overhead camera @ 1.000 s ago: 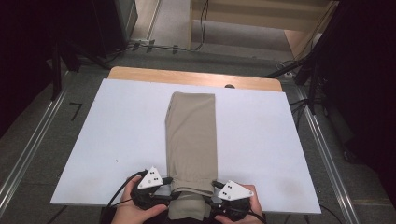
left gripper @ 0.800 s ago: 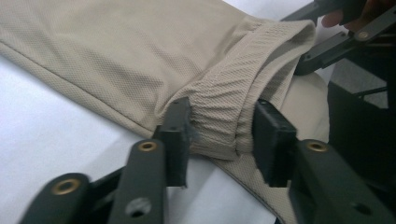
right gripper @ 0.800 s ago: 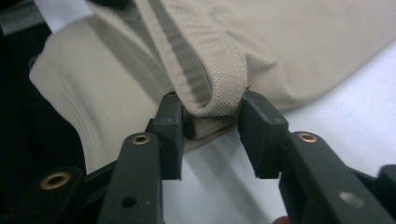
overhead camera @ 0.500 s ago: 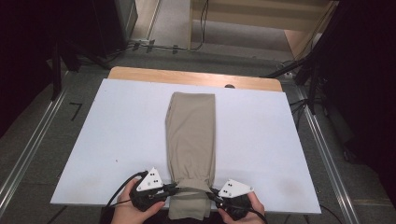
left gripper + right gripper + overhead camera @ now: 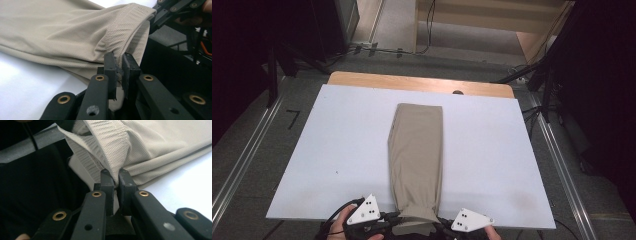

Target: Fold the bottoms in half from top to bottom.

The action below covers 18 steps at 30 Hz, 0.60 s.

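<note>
Hidden/cut off: in the high view the bottom edge crops both hands; the jaws sit under the grey plates and the cloth's near end, hard to make out there. The near hem of the folded beige cloth (image 5: 417, 165) hangs past the near edge of the white board (image 5: 337, 140).

Pose: left gripper (image 5: 119, 65) and right gripper (image 5: 114, 182) sit at the near corners of the cloth, one each side, pointing inward toward each other, hands low at the table edge.

Grip: both pairs of jaws have just been closing. Left gripper view: jaws nearly together, pinching a fold of the hem. Right gripper view: the same, fabric pinched between the pads and bunching upward. Far jaws of the other gripper visible beyond the hem in the left gripper view.

Count: one cloth, two grippers, one board.
</note>
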### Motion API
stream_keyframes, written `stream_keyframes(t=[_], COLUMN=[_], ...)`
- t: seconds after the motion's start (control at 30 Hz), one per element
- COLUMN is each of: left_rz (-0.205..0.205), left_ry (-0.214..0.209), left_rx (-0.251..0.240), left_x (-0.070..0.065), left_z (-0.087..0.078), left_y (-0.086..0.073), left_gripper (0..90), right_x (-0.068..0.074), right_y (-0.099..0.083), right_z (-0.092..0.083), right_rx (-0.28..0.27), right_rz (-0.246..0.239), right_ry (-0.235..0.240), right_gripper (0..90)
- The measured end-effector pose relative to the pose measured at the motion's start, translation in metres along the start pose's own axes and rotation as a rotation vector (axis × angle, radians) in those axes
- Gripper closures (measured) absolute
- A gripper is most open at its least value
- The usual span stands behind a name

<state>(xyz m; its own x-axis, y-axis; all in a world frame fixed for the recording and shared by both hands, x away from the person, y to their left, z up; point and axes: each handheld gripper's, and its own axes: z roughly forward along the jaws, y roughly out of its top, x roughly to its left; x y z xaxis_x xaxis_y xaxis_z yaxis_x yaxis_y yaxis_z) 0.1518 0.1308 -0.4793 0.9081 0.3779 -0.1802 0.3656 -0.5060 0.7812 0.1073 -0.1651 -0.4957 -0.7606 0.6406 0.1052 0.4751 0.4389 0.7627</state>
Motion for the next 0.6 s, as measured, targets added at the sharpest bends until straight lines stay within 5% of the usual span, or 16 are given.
stream_keyframes(t=[0.07, 0.1, 0.17, 0.23, 0.33, 0.6], left_rz=[0.003, 0.007, -0.007, -0.029, -0.063, -0.026], left_ry=[-0.014, -0.02, -0.053, -0.054, -0.056, -0.081], left_rx=[-0.001, -0.008, -0.085, -0.132, -0.141, -0.198], left_x=[-0.005, -0.007, -0.007, -0.003, 0.012, 0.061], left_z=[-0.003, -0.004, -0.012, -0.019, -0.019, -0.011], left_y=[-0.002, -0.004, -0.006, -0.003, 0.003, 0.036], left_gripper=[83.4, 81.1, 67.7, 45.8, 19.7, 5.3], right_x=[0.004, 0.006, 0.009, 0.009, 0.002, -0.052], right_y=[-0.004, -0.006, -0.007, -0.007, -0.005, 0.032], right_z=[-0.004, -0.006, -0.01, -0.015, -0.022, -0.019], right_rx=[-0.009, -0.03, -0.05, -0.059, -0.112, -0.174], right_rz=[0.014, 0.023, 0.04, 0.048, 0.058, 0.083], right_ry=[0.015, 0.025, 0.014, 0.035, 0.022, -0.013], right_gripper=[80.6, 71.4, 33.7, 15.2, 10.4, 0.4])
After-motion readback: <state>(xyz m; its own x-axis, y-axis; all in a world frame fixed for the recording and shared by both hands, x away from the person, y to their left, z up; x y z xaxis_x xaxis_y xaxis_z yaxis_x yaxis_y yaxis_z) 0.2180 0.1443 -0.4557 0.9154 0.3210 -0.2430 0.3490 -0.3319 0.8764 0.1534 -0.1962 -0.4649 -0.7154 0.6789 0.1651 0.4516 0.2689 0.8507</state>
